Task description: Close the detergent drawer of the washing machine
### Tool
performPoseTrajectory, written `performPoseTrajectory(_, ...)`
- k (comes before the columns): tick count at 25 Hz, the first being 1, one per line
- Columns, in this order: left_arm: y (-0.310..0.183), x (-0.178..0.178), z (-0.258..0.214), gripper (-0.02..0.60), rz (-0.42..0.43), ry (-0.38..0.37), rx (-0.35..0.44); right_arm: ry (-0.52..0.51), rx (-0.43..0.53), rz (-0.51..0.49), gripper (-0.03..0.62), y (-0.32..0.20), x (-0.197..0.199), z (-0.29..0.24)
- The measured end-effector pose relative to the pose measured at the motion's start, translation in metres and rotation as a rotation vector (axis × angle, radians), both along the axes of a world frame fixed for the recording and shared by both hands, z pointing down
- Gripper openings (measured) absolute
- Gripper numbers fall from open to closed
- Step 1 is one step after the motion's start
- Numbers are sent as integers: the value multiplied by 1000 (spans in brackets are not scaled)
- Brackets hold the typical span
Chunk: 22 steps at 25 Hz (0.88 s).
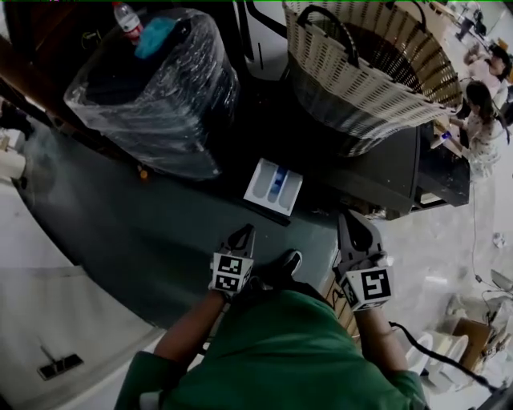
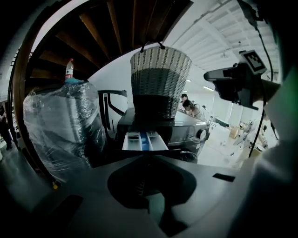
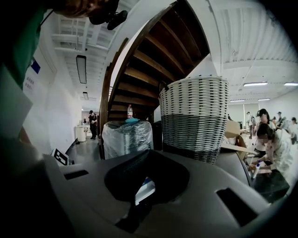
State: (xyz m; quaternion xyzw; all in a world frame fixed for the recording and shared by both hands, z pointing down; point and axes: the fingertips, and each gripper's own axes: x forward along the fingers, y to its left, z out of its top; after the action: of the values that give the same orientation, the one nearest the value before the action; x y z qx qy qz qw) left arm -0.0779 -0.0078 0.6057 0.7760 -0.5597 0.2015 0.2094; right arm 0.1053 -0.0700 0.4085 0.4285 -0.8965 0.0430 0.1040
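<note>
The white detergent drawer (image 1: 273, 186) with a blue middle compartment sticks out, open, from the dark washing machine (image 1: 377, 172). My left gripper (image 1: 243, 235) hovers just in front of the drawer and slightly to its left, jaws together with nothing in them. My right gripper (image 1: 353, 223) is to the right of the drawer, near the machine's front, also shut and empty. In the left gripper view the drawer (image 2: 144, 140) lies straight ahead, above the dark jaws. In the right gripper view a sliver of the drawer (image 3: 145, 189) shows past the jaws.
A large wicker basket (image 1: 369, 64) stands on top of the machine. A bulky plastic-wrapped object (image 1: 156, 88) with a bottle (image 1: 128, 20) on it sits left of the machine. People (image 1: 481, 112) are at the far right. A wooden staircase (image 3: 153, 60) rises behind.
</note>
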Motion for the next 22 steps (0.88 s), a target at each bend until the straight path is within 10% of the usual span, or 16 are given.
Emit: performPoseTrajectory(22, -57, 27, 62, 32, 25, -42, -134, 31, -118, 34, 15, -60, 32, 47)
